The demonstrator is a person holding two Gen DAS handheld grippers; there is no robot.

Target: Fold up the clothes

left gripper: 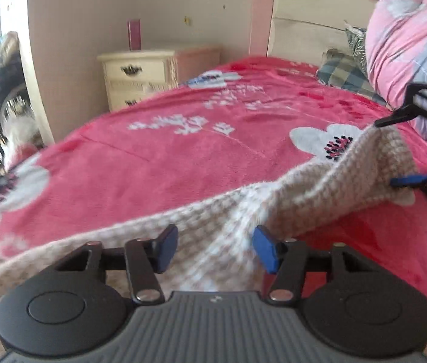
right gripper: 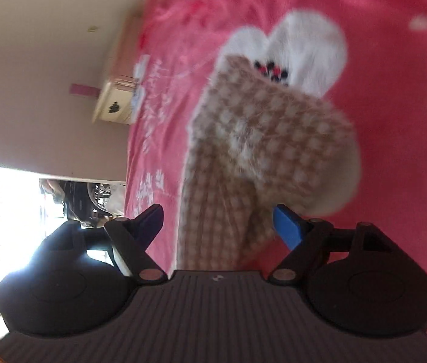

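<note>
A beige checked knit garment (left gripper: 213, 211) lies across the near part of the bed. One end rises in a ridge toward the right. My left gripper (left gripper: 217, 249) stands half open low over it, with both blue pad faces bare and cloth below and between the fingers. In the left wrist view my right gripper (left gripper: 387, 151) is at the far right, its fingers spread wide around the raised end without pinching it. The right wrist view is rolled sideways. There the garment (right gripper: 259, 139) bunches ahead of the right gripper (right gripper: 219, 225), whose pads stand clear of it.
A pink blanket with white flowers (left gripper: 183, 157) covers the bed. A pink patterned pillow (left gripper: 410, 45) and a plaid pillow (left gripper: 340, 72) lean on the headboard (left gripper: 304, 24). A cream nightstand (left gripper: 136, 74) stands beside the bed at the back left.
</note>
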